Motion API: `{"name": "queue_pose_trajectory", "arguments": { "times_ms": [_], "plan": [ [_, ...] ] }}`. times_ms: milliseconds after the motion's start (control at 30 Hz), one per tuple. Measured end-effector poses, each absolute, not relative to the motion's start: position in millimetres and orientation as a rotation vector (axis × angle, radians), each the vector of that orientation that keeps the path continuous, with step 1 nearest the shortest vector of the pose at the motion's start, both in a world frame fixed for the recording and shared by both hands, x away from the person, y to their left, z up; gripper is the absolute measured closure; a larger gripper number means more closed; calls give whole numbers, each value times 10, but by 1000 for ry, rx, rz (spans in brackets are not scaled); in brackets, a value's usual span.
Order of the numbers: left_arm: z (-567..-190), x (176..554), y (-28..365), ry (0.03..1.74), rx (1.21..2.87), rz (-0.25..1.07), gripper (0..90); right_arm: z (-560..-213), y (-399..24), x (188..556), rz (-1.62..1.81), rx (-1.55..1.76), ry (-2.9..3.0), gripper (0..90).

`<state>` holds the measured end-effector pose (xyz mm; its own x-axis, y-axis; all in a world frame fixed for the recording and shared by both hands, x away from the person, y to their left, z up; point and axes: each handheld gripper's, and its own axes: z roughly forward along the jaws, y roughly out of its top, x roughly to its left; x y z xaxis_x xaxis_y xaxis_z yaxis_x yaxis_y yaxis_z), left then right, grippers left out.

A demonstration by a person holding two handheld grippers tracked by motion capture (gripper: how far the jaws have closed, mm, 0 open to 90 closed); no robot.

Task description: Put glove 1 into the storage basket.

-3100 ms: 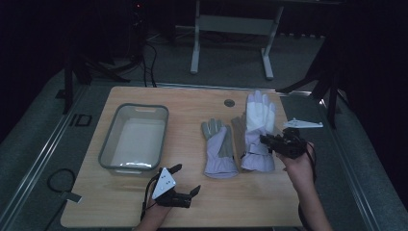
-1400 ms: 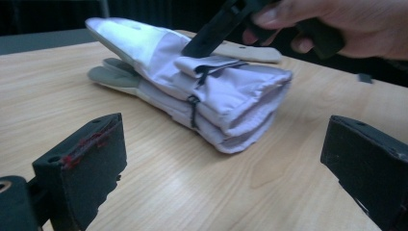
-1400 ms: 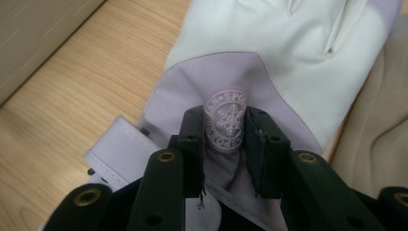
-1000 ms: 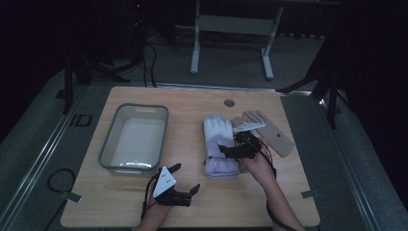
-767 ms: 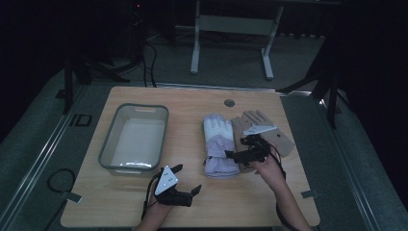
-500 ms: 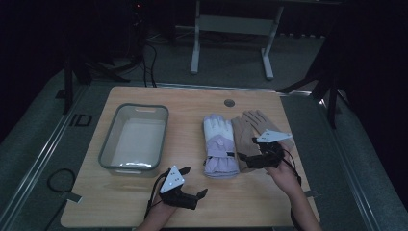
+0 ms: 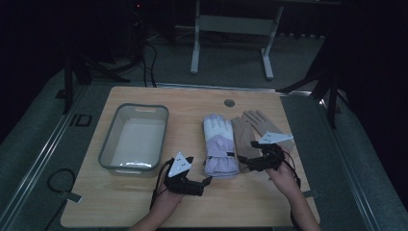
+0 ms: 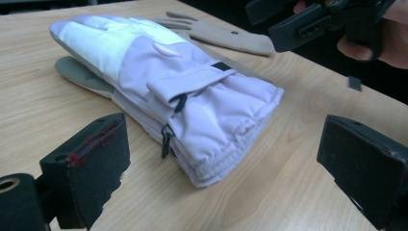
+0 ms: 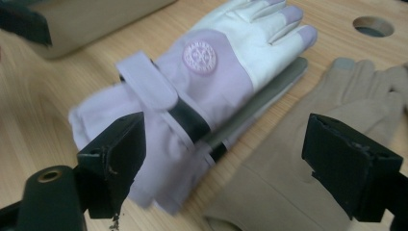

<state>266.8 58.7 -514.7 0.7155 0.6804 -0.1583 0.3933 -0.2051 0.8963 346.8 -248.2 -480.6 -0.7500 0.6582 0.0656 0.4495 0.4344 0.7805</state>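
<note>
The lavender ski gloves (image 7: 220, 150) now lie stacked one on the other in the middle of the wooden table (image 7: 144, 202), where a few seconds ago they were spread side by side. The right gripper (image 7: 254, 162) has just let go: its jaws have been opening and stand wide with nothing between them, pulled back off the pile toward the tan gloves (image 7: 254, 131) just beside it. In the right gripper view the top ski glove (image 9: 211, 82) sits square on its partner, strap up. The left gripper (image 7: 206, 182), jaws also wide and empty, has lifted and aims at the cuff end (image 8: 226, 144). I'd say the pairing is done and the pile is ready to be picked up, perhaps for the clear plastic bin (image 7: 134, 140) at the left.
</note>
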Motion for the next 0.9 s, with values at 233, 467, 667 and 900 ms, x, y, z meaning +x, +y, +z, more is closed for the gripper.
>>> {"name": "queue_pose_trajectory", "arguments": {
  "times_ms": [233,467,667,900],
  "plan": [
    [-5071,2856,409,916,1891,353,149,-4831,-2246,3527,1161,1006,2408,244],
    [-5077,2921,190,937,1953,462,319,-4875,-2153,3712,1173,1159,2353,589],
    [-5214,3041,99,1028,2006,464,343,-4999,-2088,3777,1095,1211,2357,489],
    [-5395,3096,91,1053,2047,442,344,-5221,-2099,3877,1090,1348,2450,460]
  ]
}}
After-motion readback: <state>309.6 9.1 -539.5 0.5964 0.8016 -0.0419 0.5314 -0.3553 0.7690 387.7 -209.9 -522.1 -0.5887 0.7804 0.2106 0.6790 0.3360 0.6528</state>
